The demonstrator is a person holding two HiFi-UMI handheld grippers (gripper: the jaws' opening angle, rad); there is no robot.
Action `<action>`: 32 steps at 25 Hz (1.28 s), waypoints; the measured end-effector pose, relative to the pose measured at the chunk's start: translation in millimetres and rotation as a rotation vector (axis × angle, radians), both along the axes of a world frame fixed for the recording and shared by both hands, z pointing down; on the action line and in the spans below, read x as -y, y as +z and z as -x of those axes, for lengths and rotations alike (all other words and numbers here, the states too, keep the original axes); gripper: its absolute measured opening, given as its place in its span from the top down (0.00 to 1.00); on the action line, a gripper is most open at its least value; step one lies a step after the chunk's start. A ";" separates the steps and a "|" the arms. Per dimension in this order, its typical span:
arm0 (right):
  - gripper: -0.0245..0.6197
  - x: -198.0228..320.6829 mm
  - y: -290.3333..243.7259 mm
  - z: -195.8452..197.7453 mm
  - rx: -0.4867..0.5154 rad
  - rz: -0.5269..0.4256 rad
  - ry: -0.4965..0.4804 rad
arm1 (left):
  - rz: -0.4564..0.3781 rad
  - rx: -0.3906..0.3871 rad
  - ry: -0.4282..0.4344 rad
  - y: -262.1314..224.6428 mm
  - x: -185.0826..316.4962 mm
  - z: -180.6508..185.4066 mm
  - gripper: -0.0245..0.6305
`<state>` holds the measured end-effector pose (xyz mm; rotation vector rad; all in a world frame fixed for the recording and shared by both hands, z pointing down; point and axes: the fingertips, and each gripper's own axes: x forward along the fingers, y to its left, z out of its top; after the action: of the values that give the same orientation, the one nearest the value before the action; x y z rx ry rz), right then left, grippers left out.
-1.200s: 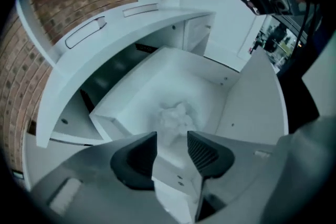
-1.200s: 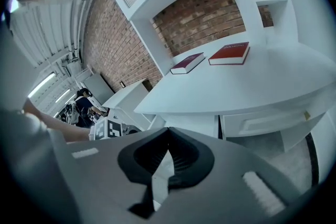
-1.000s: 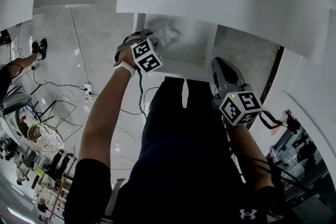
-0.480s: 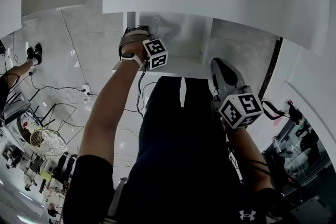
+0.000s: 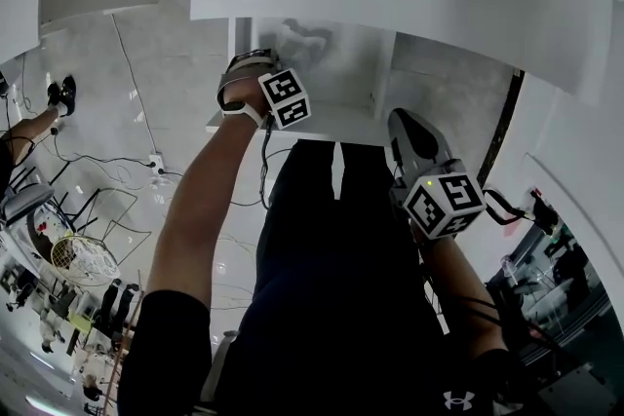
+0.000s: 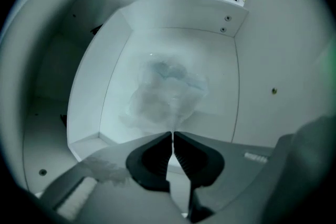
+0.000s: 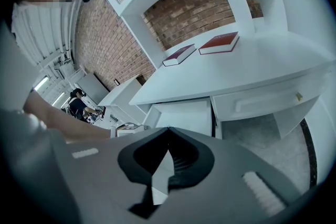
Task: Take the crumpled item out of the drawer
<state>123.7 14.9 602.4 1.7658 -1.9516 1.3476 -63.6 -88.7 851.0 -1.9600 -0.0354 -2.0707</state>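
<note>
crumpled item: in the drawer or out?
In. The item lies on the drawer floor, inside its walls; the left gripper jaws are closing on its near edge.

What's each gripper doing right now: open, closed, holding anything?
Left gripper: jaws closing, almost together, apparently pinching the edge of the crumpled clear plastic item in the white drawer.
Right gripper: shut, holding nothing.

**Three Views, One Drawer**

The head view looked steeply down to the open drawer [image 5: 356,73] at upper centre. The left gripper view sat close, facing into it. The right gripper view stood farther back, with the desk [image 7: 252,60] above and the same drawer mid-frame.
</note>
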 end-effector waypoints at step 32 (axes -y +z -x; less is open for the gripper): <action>0.96 14.5 -60.8 20.7 -0.028 -0.156 -0.162 | -0.068 -0.439 -0.431 -186.4 -27.5 -5.5 0.96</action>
<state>103.0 0.5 541.6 1.6375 -2.1849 1.1407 -58.1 -61.2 664.5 -2.4987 0.5854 -1.7744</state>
